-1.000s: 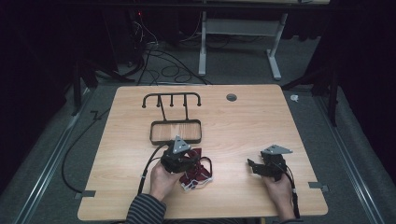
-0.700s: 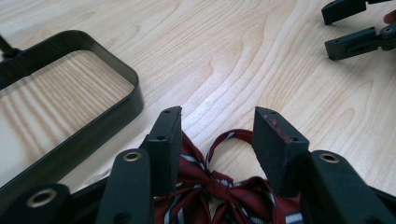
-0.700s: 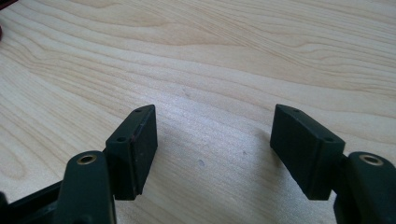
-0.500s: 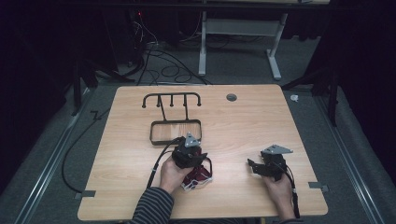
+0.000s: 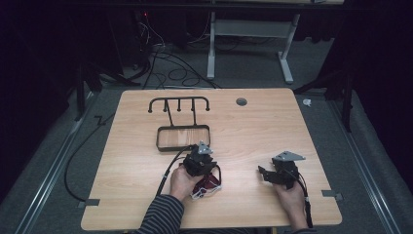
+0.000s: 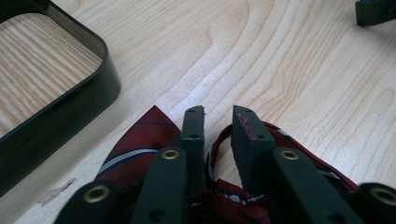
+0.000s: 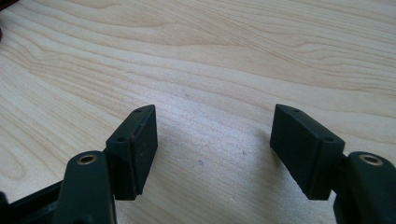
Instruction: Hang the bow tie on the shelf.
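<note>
Pale wood-grain table (image 5: 253, 126) fills the centre of the high view, with dark floor and loose cables beyond its far edge.

Left gripper (image 5: 200, 163): set low over a folded dark-red striped tie (image 5: 207, 185), lower centre of the frame. In the left gripper view its jaws have just been closing and now stand a narrow gap apart, with the tie (image 6: 135, 149) bunched under and between them. A red loop of cloth shows in the gap; whether the pads already press on it cannot be told.

Right gripper (image 5: 267, 174): lower right of the high view, well apart from the tie. Its jaws stand wide open over bare wood, holding nothing.

Black wire rack (image 5: 181, 131): upper left of centre, its rectangular base frame just beyond the tie and not touching it.

Assessment: the step in hand appears to be the pinch on the tie. It is best done by catching all folded layers at once, low against the table, and confirming a firm hold before lifting, since the smooth cloth is likely to slip or unfold.
</note>
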The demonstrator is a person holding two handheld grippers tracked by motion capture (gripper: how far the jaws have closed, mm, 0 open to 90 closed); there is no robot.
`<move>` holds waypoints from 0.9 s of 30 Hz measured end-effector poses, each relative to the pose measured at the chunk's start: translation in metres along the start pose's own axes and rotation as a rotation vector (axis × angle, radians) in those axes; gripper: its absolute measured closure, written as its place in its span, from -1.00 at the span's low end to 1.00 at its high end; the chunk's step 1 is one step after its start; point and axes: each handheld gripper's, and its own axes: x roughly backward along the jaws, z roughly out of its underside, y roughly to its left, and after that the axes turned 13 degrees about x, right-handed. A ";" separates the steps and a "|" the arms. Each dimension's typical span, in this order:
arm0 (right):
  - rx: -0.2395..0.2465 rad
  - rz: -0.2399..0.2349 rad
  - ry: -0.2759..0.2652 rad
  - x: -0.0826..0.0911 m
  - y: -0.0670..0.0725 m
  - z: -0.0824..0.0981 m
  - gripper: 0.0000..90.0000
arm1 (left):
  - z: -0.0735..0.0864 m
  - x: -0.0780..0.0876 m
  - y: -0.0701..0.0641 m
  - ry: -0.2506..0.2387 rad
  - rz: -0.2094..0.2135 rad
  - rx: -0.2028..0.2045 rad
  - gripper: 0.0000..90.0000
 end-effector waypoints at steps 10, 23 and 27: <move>-0.003 -0.001 0.001 0.000 0.000 0.000 -0.26 | 0.001 -0.003 0.000 0.013 -0.009 -0.013 0.97; 0.000 0.000 0.000 0.000 0.000 0.000 -0.26 | -0.002 0.016 -0.001 -0.052 -0.020 -0.006 0.99; 0.000 0.000 0.001 0.000 0.000 0.000 -0.26 | -0.002 0.028 -0.003 -0.090 -0.033 -0.005 0.99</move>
